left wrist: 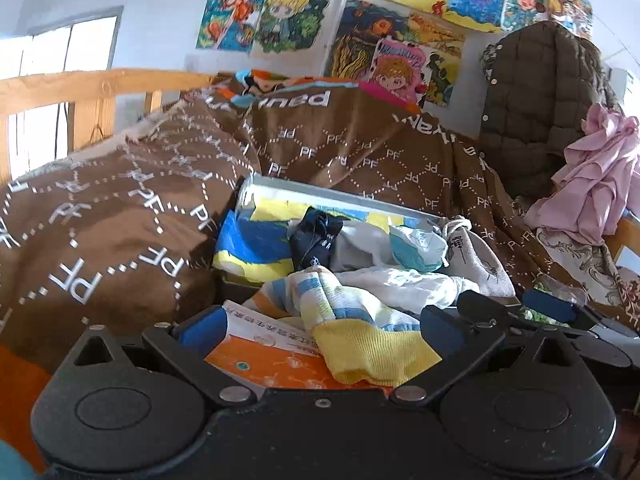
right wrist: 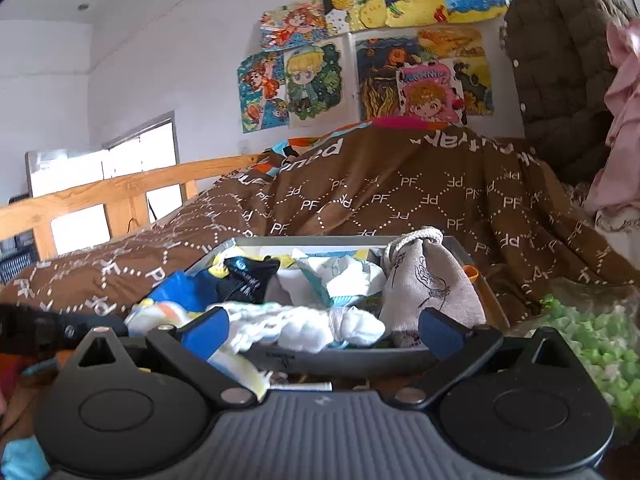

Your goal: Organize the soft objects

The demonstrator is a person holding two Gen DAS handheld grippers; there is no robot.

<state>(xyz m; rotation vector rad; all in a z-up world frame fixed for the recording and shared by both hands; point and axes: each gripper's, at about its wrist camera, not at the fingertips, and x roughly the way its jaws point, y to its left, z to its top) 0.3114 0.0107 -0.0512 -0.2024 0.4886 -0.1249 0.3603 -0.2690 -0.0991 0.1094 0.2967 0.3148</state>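
While left view shows an orange booklet (left wrist: 272, 364), right shows green foam bits (right wrist: 592, 344).

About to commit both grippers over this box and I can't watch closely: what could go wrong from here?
1. The striped sock lies between the open left gripper fingers, draped over an orange booklet; closing might catch the booklet too.
2. The box already looks heaped; the white cloth sits at its near rim and could spill out.
3. The right gripper is close to the left one, so they may collide.
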